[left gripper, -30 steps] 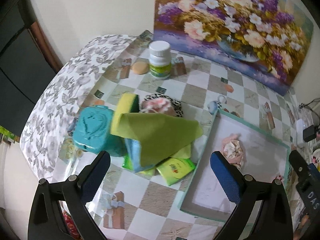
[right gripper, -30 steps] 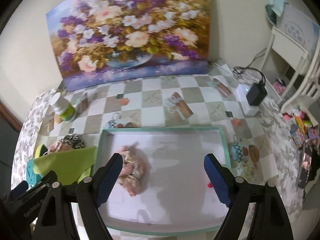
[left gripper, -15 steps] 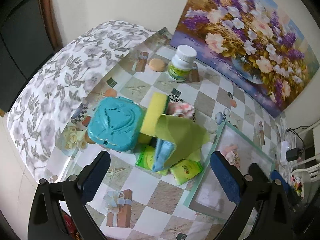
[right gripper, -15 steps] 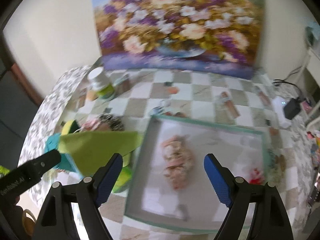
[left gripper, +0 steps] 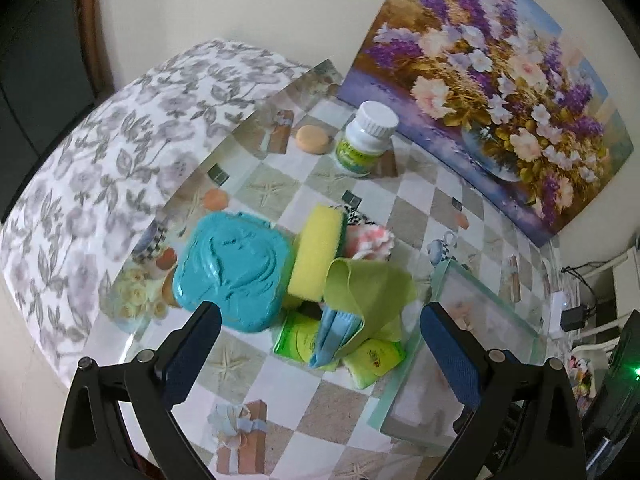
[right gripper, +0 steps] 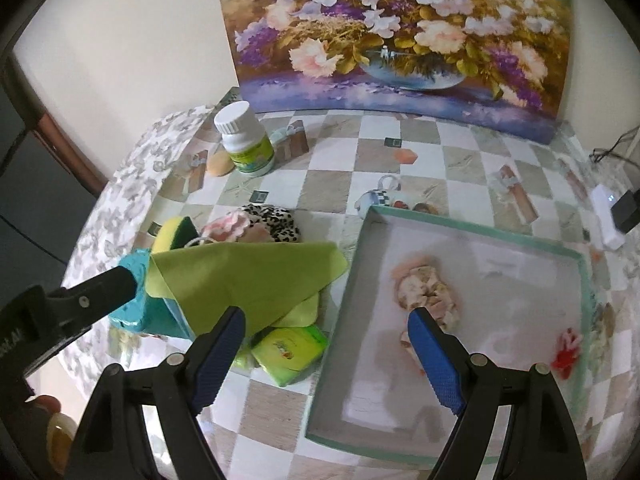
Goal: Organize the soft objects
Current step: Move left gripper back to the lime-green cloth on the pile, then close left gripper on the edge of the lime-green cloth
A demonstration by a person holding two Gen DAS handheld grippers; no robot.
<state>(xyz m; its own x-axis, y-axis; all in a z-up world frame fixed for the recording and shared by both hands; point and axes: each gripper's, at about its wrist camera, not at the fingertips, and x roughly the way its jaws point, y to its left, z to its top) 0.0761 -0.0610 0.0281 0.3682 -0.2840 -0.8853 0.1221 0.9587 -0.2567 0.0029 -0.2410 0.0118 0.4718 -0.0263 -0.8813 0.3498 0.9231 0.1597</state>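
A pile of soft things lies left of the tray: a green cloth (left gripper: 370, 292) (right gripper: 248, 276) draped over a light blue cloth (left gripper: 334, 334), a yellow sponge (left gripper: 318, 252) (right gripper: 170, 236), a pink scrunchie (left gripper: 370, 242) (right gripper: 226, 228), a leopard-print scrunchie (right gripper: 272, 220) and green tissue packs (left gripper: 374, 356) (right gripper: 290, 350). A teal box (left gripper: 232, 270) stands beside them. My left gripper (left gripper: 318, 354) hovers open just above the pile. My right gripper (right gripper: 326, 354) is open over the tray's left rim. One floral scrunchie (right gripper: 426, 292) lies inside the tray (right gripper: 344, 280) (left gripper: 408, 372).
A white pill bottle (left gripper: 366, 140) (right gripper: 246, 140) and an orange round piece (left gripper: 314, 140) stand near the back, before a flower painting (right gripper: 400, 32). A small red thing (right gripper: 566, 350) lies in the tray's right side. A charger and cables (right gripper: 616, 212) sit at the far right.
Both grippers have swung left, away from the tray and toward the pile. The pile now sits centred ahead of my left gripper. Jaw openings look unchanged.
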